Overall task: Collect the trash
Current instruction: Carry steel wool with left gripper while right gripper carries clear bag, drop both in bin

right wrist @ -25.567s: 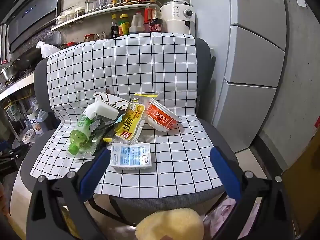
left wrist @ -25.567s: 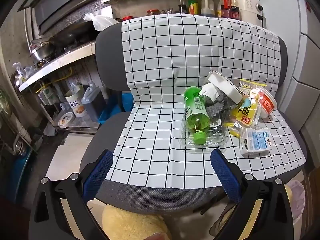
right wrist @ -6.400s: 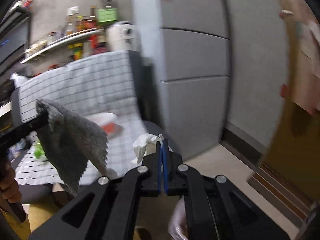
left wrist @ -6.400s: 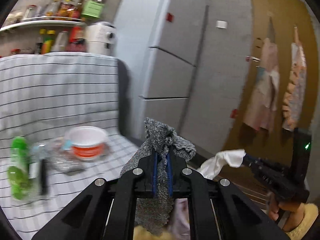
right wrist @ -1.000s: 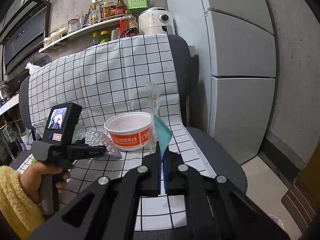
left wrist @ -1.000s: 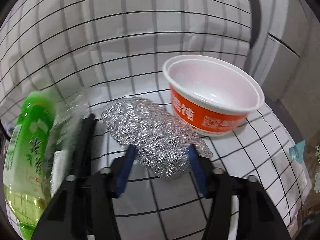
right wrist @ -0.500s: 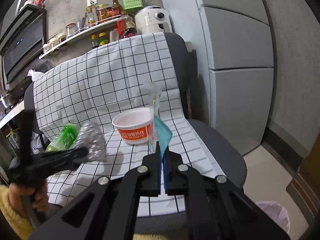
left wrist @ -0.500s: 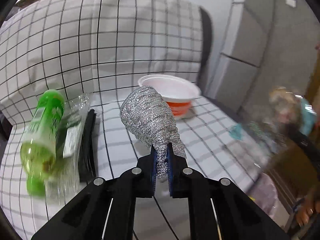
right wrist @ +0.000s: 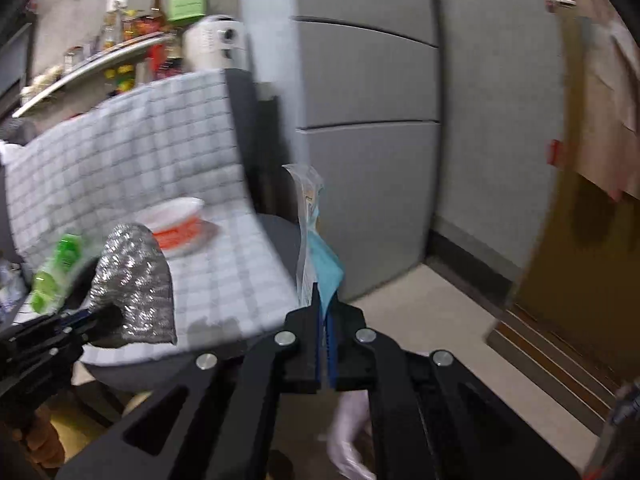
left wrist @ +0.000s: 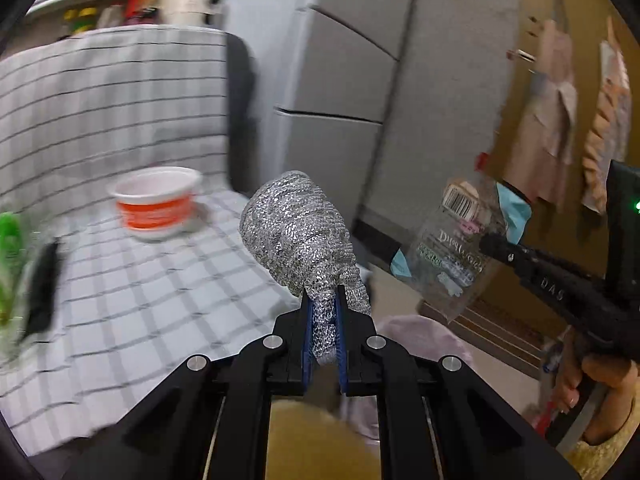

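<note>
**Both grippers loaded and swung off the chair**

The left gripper [left wrist: 323, 312] has its jaws clamped on the steel wool scrubber [left wrist: 296, 232], lifted from the checked seat cover [left wrist: 140, 300] a second ago. The right gripper [right wrist: 324, 316], jaws together, pinches a clear plastic wrapper [right wrist: 310, 216]. Past the seat's right edge, both now face the refrigerator [left wrist: 344, 92]; the noodle bowl [left wrist: 156, 200] and green bottle [right wrist: 56, 276] remain behind.

Place: home kitchen.
Cold storage: tall grey refrigerator [right wrist: 366, 120] with stacked doors, beside the chair.
Shelf: wall shelf [right wrist: 92, 62] at upper left, loaded with sauce bottles and jars.
Appliance: white countertop cooker [right wrist: 214, 42] behind the chair back.
Seating: chair [left wrist: 240, 80] draped in a grid-pattern cloth [left wrist: 104, 120].
Wall: cloths hanging on the brown wall [left wrist: 552, 92].
Floor: pale tile [right wrist: 460, 320].
</note>
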